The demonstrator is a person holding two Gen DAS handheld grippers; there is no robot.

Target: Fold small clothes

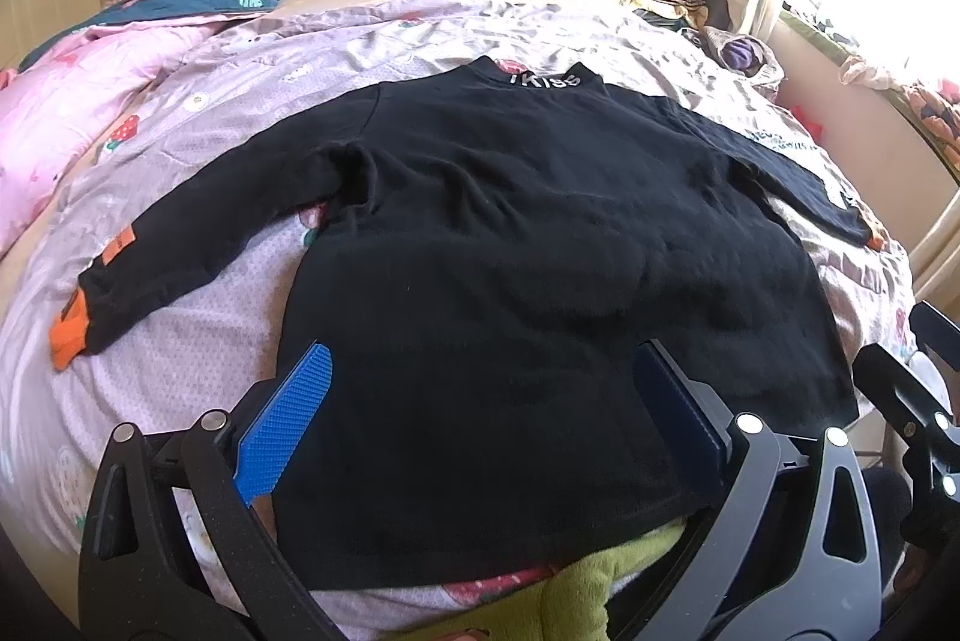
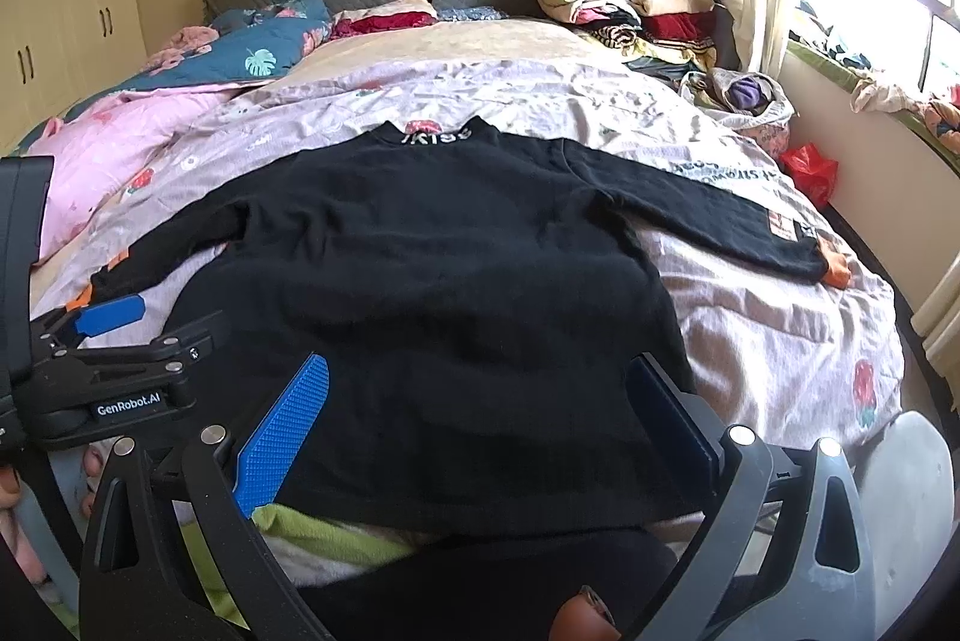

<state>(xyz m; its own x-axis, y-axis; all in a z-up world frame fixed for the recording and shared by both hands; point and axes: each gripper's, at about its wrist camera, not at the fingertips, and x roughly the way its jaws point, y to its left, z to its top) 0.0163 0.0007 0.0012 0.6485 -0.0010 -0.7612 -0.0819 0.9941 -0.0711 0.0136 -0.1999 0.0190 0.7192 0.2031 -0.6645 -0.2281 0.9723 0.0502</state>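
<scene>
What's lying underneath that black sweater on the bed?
The black sweater lies flat on a pale strawberry-print bedcover. At its near hem a green cloth pokes out from beneath. How far that cloth reaches under the sweater is hidden.

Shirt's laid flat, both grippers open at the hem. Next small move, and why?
Probably take the left gripper to the left sleeve and fold it across the body. The shirt lies flat with both sleeves spread; neither the left nor the right gripper holds anything.
</scene>
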